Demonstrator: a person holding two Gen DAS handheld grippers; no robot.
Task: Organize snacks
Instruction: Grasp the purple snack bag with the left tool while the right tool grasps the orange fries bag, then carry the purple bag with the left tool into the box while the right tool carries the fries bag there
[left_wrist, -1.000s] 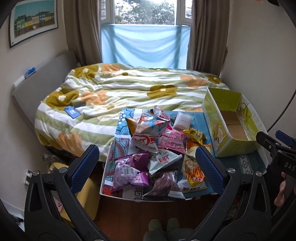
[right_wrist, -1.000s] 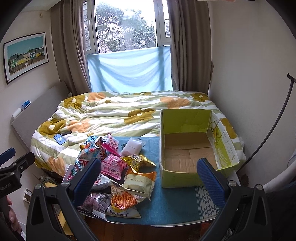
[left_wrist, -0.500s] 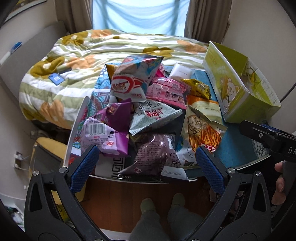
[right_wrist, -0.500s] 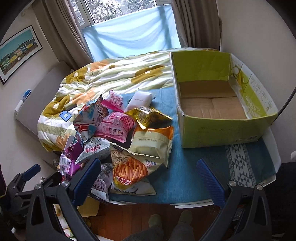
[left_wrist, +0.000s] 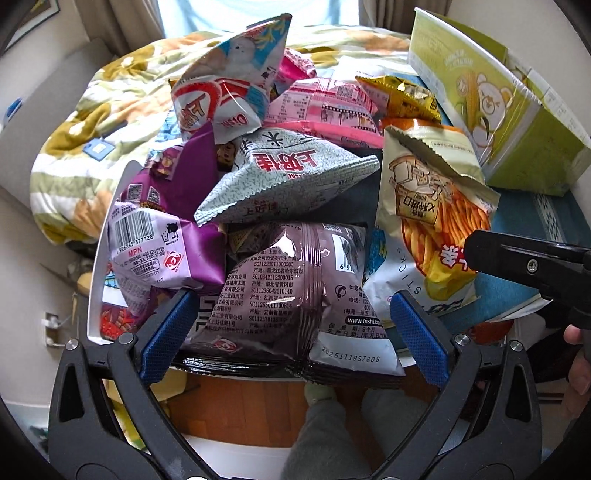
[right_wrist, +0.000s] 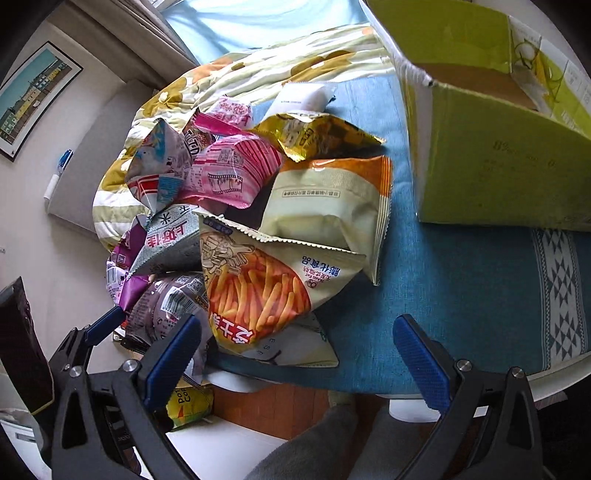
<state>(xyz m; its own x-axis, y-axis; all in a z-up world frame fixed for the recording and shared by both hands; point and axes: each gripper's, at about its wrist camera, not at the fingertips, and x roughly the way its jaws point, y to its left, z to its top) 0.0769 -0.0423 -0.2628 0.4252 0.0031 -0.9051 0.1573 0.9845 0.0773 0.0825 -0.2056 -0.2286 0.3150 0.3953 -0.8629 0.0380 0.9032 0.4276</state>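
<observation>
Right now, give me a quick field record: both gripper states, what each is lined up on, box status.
left gripper: open, straddling the grey-purple snack bag at the pile's near edge
right gripper: open, over the fries-print bag, holding nothing
green box: open, on the blue cloth, no snacks visible inside
pile: all bags outside the box

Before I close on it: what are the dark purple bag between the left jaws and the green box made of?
Dark purple bag: thin glossy plastic film, judging by its glare streaks, wrinkles and crimped seal. Green box: looks like printed cardboard with a matte face, brown raw board inside and a torn corner edge.
</observation>
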